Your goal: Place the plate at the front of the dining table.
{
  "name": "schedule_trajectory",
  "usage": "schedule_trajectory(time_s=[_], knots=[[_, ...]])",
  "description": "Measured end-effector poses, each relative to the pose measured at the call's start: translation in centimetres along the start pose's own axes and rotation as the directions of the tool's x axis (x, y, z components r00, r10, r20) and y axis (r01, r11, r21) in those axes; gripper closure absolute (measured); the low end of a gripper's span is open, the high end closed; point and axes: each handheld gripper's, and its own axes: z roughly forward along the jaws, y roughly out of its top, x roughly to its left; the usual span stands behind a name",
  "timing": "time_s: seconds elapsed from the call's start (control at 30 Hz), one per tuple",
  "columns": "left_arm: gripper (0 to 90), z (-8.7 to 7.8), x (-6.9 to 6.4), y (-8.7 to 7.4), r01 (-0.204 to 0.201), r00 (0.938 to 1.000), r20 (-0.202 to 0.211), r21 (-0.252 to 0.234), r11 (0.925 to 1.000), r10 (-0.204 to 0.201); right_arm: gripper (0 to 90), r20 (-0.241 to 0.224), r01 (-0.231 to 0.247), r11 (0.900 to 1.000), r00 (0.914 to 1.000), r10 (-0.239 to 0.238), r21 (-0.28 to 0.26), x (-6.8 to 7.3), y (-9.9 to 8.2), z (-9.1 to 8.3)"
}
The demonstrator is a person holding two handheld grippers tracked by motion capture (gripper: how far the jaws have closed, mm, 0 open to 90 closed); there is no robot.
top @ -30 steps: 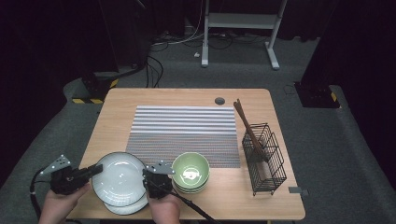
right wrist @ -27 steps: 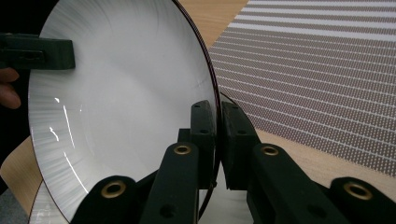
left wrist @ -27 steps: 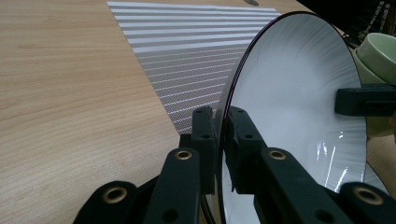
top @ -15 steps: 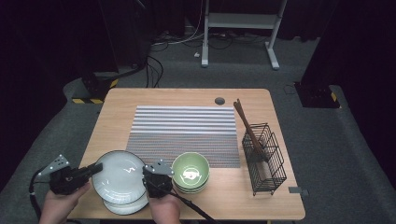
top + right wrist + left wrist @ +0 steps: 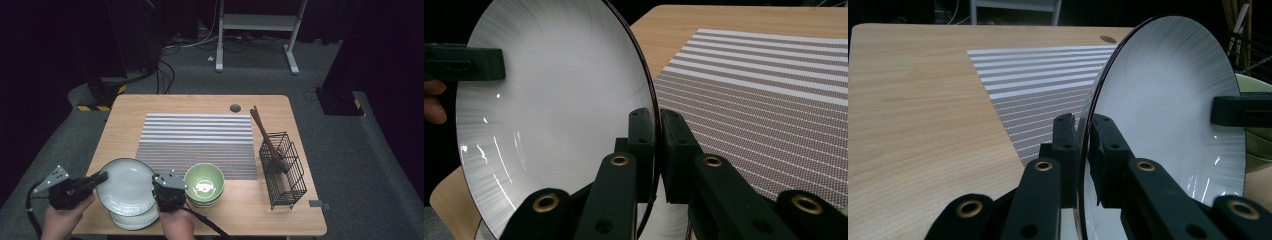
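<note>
The step in hand is a two-handed lift of the top plate (image 5: 126,186) off the plate stack (image 5: 134,220) at the near left corner of the tabletop (image 5: 125,120). The left tongs (image 5: 98,179) are clamped on the plate's left rim, and the right tongs (image 5: 159,186) are clamped on its right rim; in both gripper views the rim sits pinched between two narrow black jaws, with the opposite tongs visible at the far edge of the white dish. The plate hangs clear of the lower plate, tilted slightly rather than flat (the underside is hidden, so the clearance cannot be judged exactly).

Just to the right stand the green bowls (image 5: 204,184), nested in a short stack. Beyond lies the striped mat (image 5: 195,140), and at the right edge the wire rack (image 5: 283,169) holds wooden chopsticks (image 5: 265,137).

The likely next move is a carry toward the mat or the rack. It calls for both hands to travel together at a matched rate, since each grip bears on a thin rim only. The right tongs must pass clear of the bowls, which stand very near.
</note>
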Motion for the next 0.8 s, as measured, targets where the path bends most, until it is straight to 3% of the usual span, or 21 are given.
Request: schedule_trajectory(time_s=[0.3,0.57,0.8], knots=[[81.2,-0.1,-0.4,0.2,-0.017,0.9998,-0.009,-0.034,0.9993,0.016,84.5,-0.010,0.025,0.9997,0.9996,-0.025,0.000,-0.1,0.5,-0.5],[81.2,-0.4,-0.8,0.5,0.007,1.0000,0.000,-0.080,0.9968,-0.007,84.3,-0.004,0.049,0.9986,0.9988,-0.049,-0.021,-0.1,1.1,-0.9],[81.2,-0.3,-1.1,0.7,-0.001,0.9999,-0.017,-0.095,0.9955,-0.001,84.4,-0.010,0.072,0.9963,0.9973,-0.072,-0.047,-0.3,1.5,-1.3]])
